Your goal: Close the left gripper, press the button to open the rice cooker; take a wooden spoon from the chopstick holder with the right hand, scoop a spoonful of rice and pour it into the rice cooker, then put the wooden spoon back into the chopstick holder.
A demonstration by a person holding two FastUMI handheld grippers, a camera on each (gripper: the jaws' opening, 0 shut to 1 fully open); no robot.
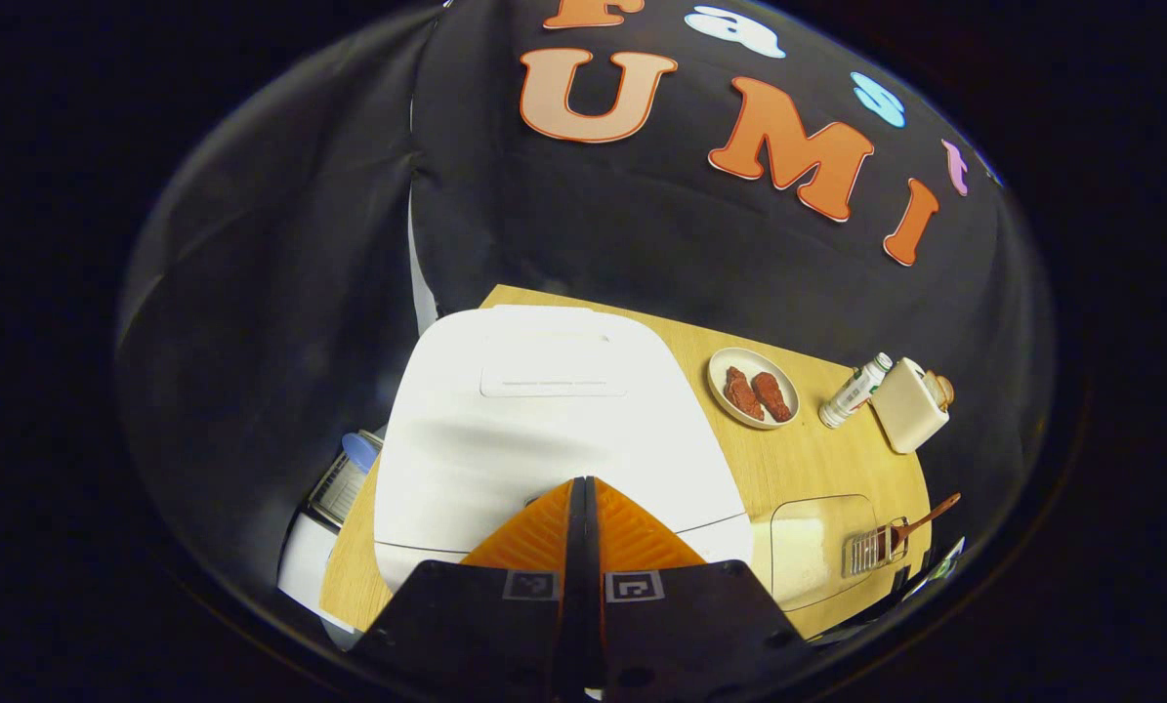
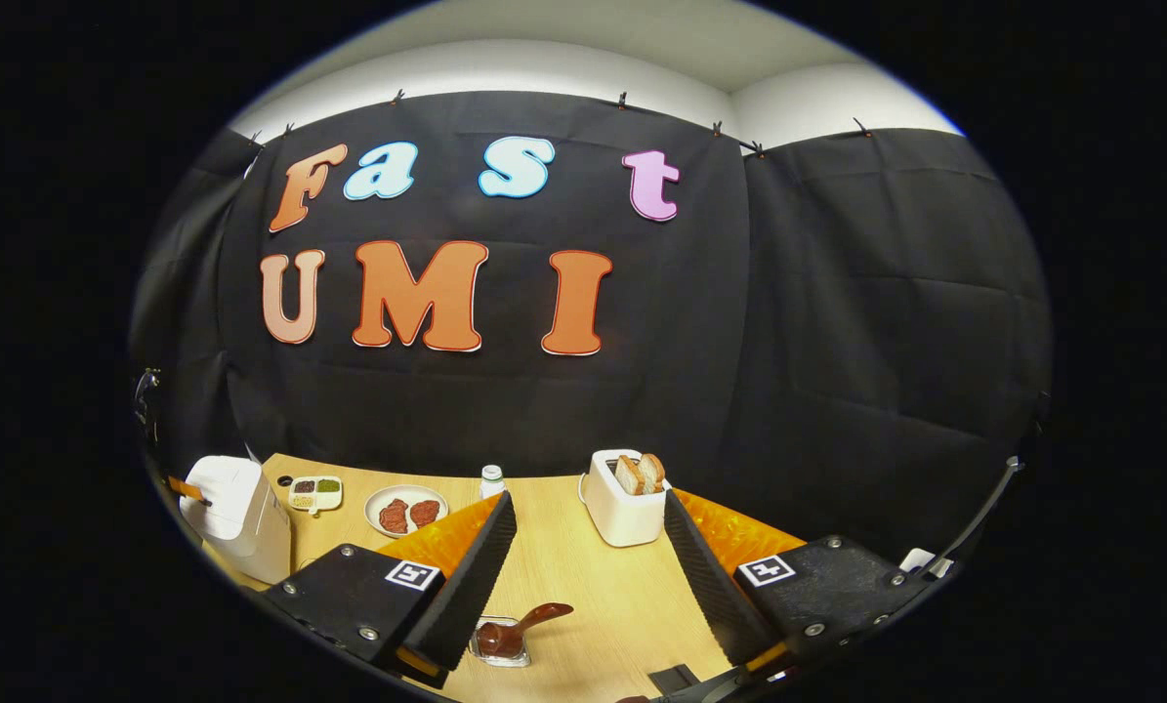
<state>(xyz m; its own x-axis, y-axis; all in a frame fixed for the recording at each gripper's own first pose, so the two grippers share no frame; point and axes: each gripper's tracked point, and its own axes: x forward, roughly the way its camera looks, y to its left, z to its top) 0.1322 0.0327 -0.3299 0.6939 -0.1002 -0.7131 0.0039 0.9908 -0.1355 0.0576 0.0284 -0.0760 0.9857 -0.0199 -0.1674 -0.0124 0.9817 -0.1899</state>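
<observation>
The white rice cooker (image 1: 544, 430) stands with its lid down right in front of my left gripper (image 1: 583, 483). That gripper is shut, with nothing held, and its tips are over the front edge of the lid; I cannot tell whether they touch it. The wooden spoon (image 1: 925, 517) lies in the clear chopstick holder (image 1: 874, 549) at the right, next to a clear box (image 1: 817, 547) that seems to hold rice. My right gripper (image 2: 588, 503) stands open above the table, with the spoon (image 2: 529, 623) and the holder (image 2: 497, 646) just below its left finger. The cooker (image 2: 236, 517) is far to its left.
On the wooden table (image 2: 583, 586) stand a toaster (image 2: 625, 500) with bread slices, a small white bottle (image 2: 491, 480), a plate (image 2: 405, 510) with two pieces of meat and a small divided tray (image 2: 314, 493). The black cloth wall runs close behind the table.
</observation>
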